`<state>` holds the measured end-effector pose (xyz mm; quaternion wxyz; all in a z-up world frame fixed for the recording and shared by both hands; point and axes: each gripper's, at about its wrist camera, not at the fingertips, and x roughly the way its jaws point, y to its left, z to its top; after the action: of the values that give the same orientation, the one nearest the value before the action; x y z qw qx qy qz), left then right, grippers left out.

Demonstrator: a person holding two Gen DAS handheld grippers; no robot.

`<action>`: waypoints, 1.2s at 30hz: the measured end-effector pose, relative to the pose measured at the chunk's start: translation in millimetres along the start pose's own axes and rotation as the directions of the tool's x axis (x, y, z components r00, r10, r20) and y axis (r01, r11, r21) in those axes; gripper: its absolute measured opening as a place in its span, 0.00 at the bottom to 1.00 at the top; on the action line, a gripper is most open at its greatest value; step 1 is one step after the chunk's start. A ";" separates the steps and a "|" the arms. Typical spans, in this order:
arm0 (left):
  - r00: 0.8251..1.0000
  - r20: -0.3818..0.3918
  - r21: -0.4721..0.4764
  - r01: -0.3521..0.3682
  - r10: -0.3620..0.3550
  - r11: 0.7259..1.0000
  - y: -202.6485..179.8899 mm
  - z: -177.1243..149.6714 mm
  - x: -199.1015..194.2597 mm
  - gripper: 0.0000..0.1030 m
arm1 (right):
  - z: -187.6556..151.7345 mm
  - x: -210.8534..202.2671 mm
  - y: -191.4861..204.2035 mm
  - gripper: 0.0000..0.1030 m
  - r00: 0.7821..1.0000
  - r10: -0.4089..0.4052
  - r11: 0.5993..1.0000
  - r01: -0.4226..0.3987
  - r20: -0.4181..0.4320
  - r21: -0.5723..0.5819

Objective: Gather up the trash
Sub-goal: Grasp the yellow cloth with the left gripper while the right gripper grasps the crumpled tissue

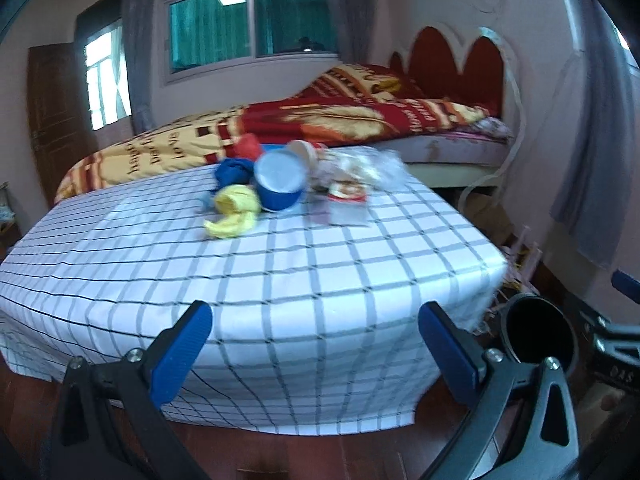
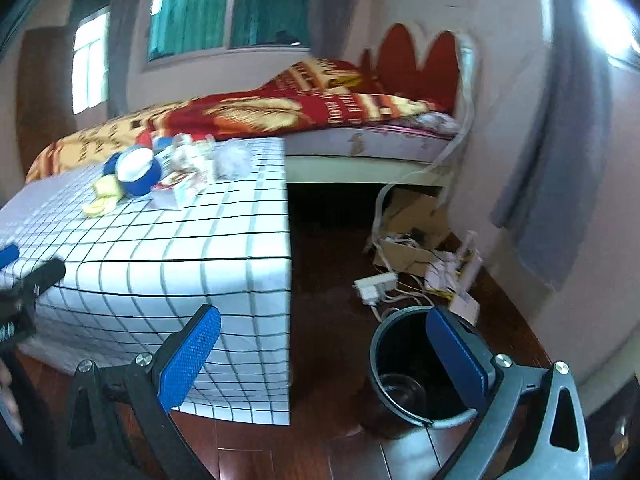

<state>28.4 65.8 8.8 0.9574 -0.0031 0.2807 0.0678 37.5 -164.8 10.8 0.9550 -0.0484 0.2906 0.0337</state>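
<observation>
Holding both claws wide and empty, your left gripper (image 1: pixel 316 344) faces the trash pile (image 1: pixel 288 184) at twelve o'clock across the checked table (image 1: pixel 280 280); your right gripper (image 2: pixel 324 356) sees it at ten o'clock, bin (image 2: pixel 384 392) just beside it, so left is better lined up.

Behind the table with its checked cloth (image 1: pixel 280 280) you see a bed (image 1: pixel 440 148) under a red and yellow blanket (image 1: pixel 340 120). Beside the bed's far end, cardboard (image 2: pixel 412 216) and a power strip (image 2: pixel 374 282) lie on the floor.
</observation>
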 end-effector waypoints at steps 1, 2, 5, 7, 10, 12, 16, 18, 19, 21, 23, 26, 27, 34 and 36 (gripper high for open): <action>1.000 0.000 -0.008 -0.022 0.022 1.000 7.8 4.2 4.5 1.00 | 4.9 6.6 7.2 1.00 1.000 0.030 0.999 -0.030 -0.006 -0.012; 0.999 0.003 -0.014 -0.039 0.039 0.999 14.3 7.1 8.0 1.00 | 7.0 10.0 11.7 1.00 0.999 0.041 0.999 -0.041 -0.011 -0.019; 0.998 0.014 -0.042 -0.061 0.062 0.997 35.0 17.3 20.8 1.00 | 25.4 30.4 30.7 1.00 0.995 0.068 0.996 -0.071 -0.066 -0.048; 0.998 0.009 -0.065 -0.066 0.067 0.996 48.3 24.0 32.6 1.00 | 38.8 36.9 38.1 1.00 0.993 0.111 0.993 -0.112 -0.037 -0.044; 0.998 -0.009 -0.083 -0.056 0.056 0.995 63.2 35.6 52.1 1.00 | 57.9 51.1 51.0 1.00 0.991 0.134 0.988 -0.134 -0.006 -0.071; 0.997 -0.028 -0.084 -0.079 0.077 0.993 68.1 44.9 66.6 1.00 | 76.0 69.1 62.1 1.00 0.986 0.168 0.982 -0.167 0.006 -0.083; 0.993 -0.067 -0.106 -0.100 0.093 0.989 80.8 66.7 103.2 1.00 | 104.6 106.9 84.8 1.00 0.976 0.217 0.970 -0.214 0.010 -0.115; 0.994 -0.071 -0.114 -0.091 0.083 0.989 83.9 74.2 118.0 1.00 | 116.5 126.2 96.0 0.95 0.973 0.233 0.964 -0.230 0.003 -0.134; 0.993 -0.081 -0.115 -0.095 0.086 0.989 85.1 77.5 126.9 1.00 | 120.5 130.7 99.0 0.93 0.971 0.240 0.961 -0.238 -0.003 -0.140; 0.992 -0.101 -0.117 -0.082 0.070 0.990 87.9 81.9 142.9 1.00 | 131.1 148.0 107.7 0.88 0.968 0.252 0.955 -0.251 -0.014 -0.156; 0.992 -0.115 -0.123 -0.073 0.058 0.990 90.7 84.6 153.1 1.00 | 138.5 161.0 114.2 0.86 0.964 0.265 0.950 -0.265 -0.026 -0.165; 0.991 -0.132 -0.124 -0.038 0.022 0.992 91.9 85.8 164.5 0.88 | 149.7 180.6 126.4 0.79 0.958 0.283 0.939 -0.287 -0.049 -0.189; 0.990 -0.143 -0.123 -0.023 0.005 0.992 91.1 85.5 168.7 0.84 | 152.4 184.9 129.1 0.78 0.956 0.287 0.936 -0.292 -0.055 -0.195; 0.984 -0.174 -0.111 0.014 -0.033 0.994 87.5 89.2 186.4 0.69 | 161.9 206.8 151.0 0.65 0.939 0.329 0.902 -0.345 -0.103 -0.260; 0.983 -0.182 -0.106 0.018 -0.037 0.994 87.1 89.6 188.3 0.58 | 160.8 211.4 156.4 0.48 0.933 0.337 0.892 -0.359 -0.124 -0.277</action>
<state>221.9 180.2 -14.2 0.9269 -0.0628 0.3637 0.0686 287.0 16.1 14.3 0.9043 -0.1386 0.3207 0.2451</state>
